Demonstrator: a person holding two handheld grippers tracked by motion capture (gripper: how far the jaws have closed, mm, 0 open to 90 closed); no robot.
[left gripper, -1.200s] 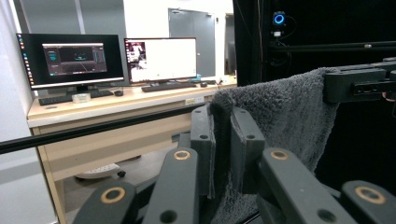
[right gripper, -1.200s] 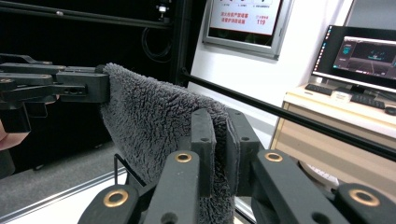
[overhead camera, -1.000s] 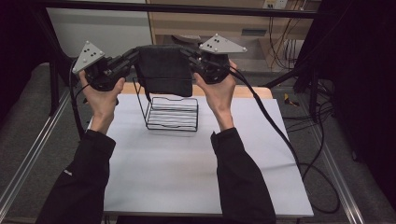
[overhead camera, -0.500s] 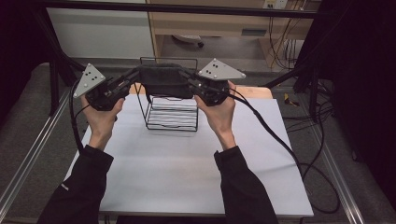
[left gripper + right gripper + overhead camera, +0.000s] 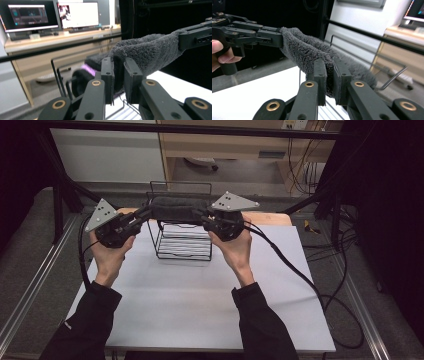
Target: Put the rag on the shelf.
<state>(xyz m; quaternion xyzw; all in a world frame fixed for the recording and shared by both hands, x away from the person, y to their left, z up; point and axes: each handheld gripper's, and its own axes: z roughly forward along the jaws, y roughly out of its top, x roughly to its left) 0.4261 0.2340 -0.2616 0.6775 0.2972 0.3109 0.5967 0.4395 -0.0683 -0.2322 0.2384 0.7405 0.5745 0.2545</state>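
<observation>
Grey fleece, thick and nubbly, is what both tools have hold of: in the left gripper view the left gripper (image 5: 118, 82) has its two black jaws pressed together on one end of the dark towel (image 5: 147, 53), and in the right gripper view the right gripper (image 5: 329, 80) pinches the opposite end the same way, the pile squeezed flat between the pads. Nearest in the high view are the person's two sleeves and hands, rising over the bare white table (image 5: 200, 305). Just beyond them the towel (image 5: 177, 209) hangs stretched between the two tools, its long axis running left to right across the table, folded into a narrow band. It sits directly over the black wire basket (image 5: 182, 242), at the level of the basket's top edge, with the tall wire back loop just behind it. The basket lies straight below the cloth and midway between the hands, so neither hand is nearer; the coming move looks like a plain descent, both ends lowered evenly so the band settles inside the wire walls instead of draping over a rim.
</observation>
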